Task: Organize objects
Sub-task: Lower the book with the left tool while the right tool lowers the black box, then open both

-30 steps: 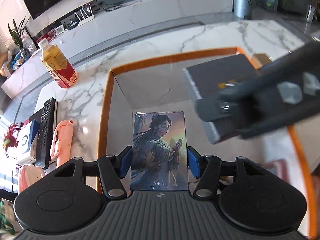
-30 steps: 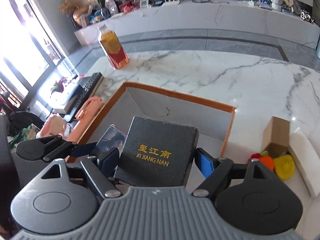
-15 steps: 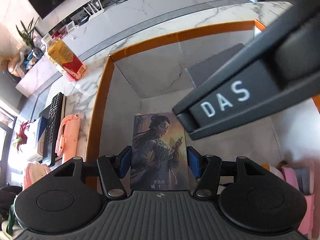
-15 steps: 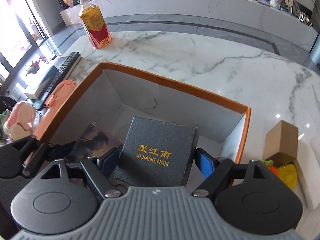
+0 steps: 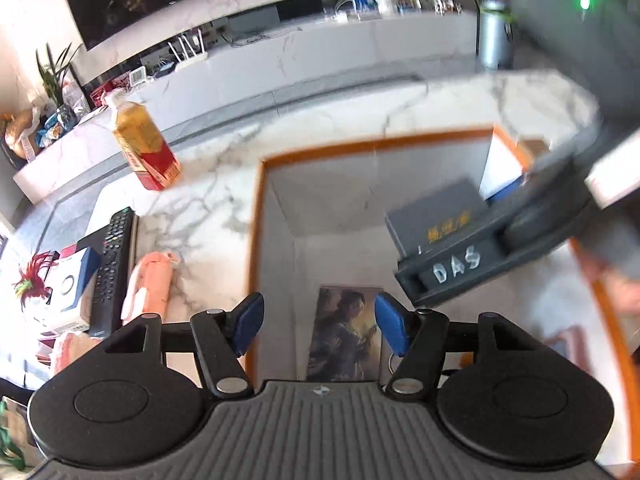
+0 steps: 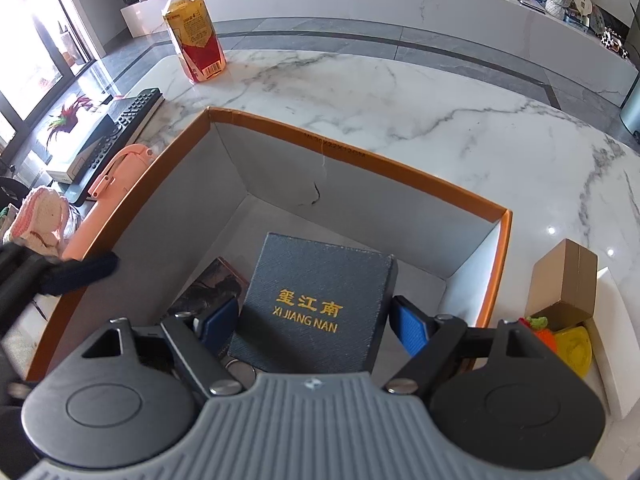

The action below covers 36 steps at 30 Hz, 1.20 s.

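Observation:
An orange-rimmed cardboard box stands on the marble table. A picture card lies flat on its floor at the left. My left gripper is open above the card and apart from it. My right gripper reaches into the box, its blue pads on both sides of a dark "XI JIANG NAN" box, which is low inside the cardboard box. The card shows beside the dark box. The right gripper's body and the dark box show in the left wrist view.
A yellow-red drink bottle stands at the table's far left. A remote, a pink case and small boxes lie left of the cardboard box. A brown carton and small toys sit to its right.
My left gripper has opened, let go of the card and lifted away; the card now lies in the box. My right gripper has lowered the dark box further into the box.

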Each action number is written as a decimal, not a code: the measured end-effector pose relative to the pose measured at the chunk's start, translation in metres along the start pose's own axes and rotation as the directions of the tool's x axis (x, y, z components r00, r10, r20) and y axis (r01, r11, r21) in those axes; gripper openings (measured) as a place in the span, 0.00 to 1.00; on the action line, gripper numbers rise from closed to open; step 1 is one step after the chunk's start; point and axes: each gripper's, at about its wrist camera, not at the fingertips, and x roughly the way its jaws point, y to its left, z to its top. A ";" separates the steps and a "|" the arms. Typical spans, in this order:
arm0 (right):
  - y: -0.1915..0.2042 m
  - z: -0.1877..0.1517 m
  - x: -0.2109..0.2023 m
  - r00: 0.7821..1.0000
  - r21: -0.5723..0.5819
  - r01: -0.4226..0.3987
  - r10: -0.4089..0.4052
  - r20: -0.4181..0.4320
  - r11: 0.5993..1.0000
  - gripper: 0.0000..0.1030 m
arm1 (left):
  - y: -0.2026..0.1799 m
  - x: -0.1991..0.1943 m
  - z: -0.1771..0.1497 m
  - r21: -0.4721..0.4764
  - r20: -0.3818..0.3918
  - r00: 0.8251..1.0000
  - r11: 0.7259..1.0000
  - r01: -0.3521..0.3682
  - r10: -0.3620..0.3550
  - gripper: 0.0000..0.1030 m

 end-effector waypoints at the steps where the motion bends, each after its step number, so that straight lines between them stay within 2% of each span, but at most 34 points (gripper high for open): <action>1: 0.002 0.000 0.001 1.000 -0.002 0.006 -0.006 0.002 1.000 0.80 | 0.007 -0.004 0.001 -0.015 -0.001 1.000 1.000 0.011 -0.011 0.68; 5: 0.016 -0.002 0.008 0.999 -0.063 0.048 -0.049 -0.007 0.997 0.80 | 0.027 -0.007 0.002 -0.071 0.009 1.000 0.997 -0.015 0.016 0.67; 7: 0.023 -0.002 0.014 0.996 -0.100 0.089 -0.091 -0.015 0.991 0.80 | 0.038 -0.003 -0.002 -0.114 -0.019 1.000 0.993 0.009 -0.011 0.56; 9: 0.028 -0.003 0.021 0.992 -0.130 0.121 -0.125 -0.024 0.984 0.80 | 0.047 0.006 -0.007 -0.148 -0.047 0.997 0.987 0.061 -0.068 0.47; 12: 0.037 -0.005 0.034 0.980 -0.201 0.183 -0.195 -0.042 0.962 0.80 | 0.050 0.011 -0.015 -0.170 -0.070 0.991 0.980 0.102 -0.116 0.28; 15: 0.038 -0.007 0.045 0.974 -0.228 0.188 -0.211 -0.080 0.955 0.80 | 0.054 0.011 -0.022 -0.165 -0.053 0.991 0.980 0.112 -0.122 0.26; 23: 0.046 -0.006 0.048 0.987 -0.234 0.113 -0.137 -0.089 0.966 0.80 | 0.057 0.001 -0.032 -0.203 -0.033 0.982 0.963 0.178 -0.188 0.25; 25: 0.047 -0.006 0.048 0.990 -0.208 0.056 -0.081 -0.114 0.977 0.80 | 0.053 -0.002 -0.034 -0.199 -0.033 0.981 0.963 0.184 -0.194 0.25; 31: 0.036 -0.003 0.046 0.989 -0.133 0.026 -0.045 -0.144 0.991 0.80 | 0.054 -0.002 -0.036 -0.214 -0.024 0.979 0.958 0.191 -0.200 0.25; 36: 0.020 -0.002 0.023 0.994 -0.057 -0.011 0.004 -0.113 0.998 0.80 | 0.060 -0.005 -0.037 -0.245 -0.002 0.975 0.945 0.215 -0.222 0.25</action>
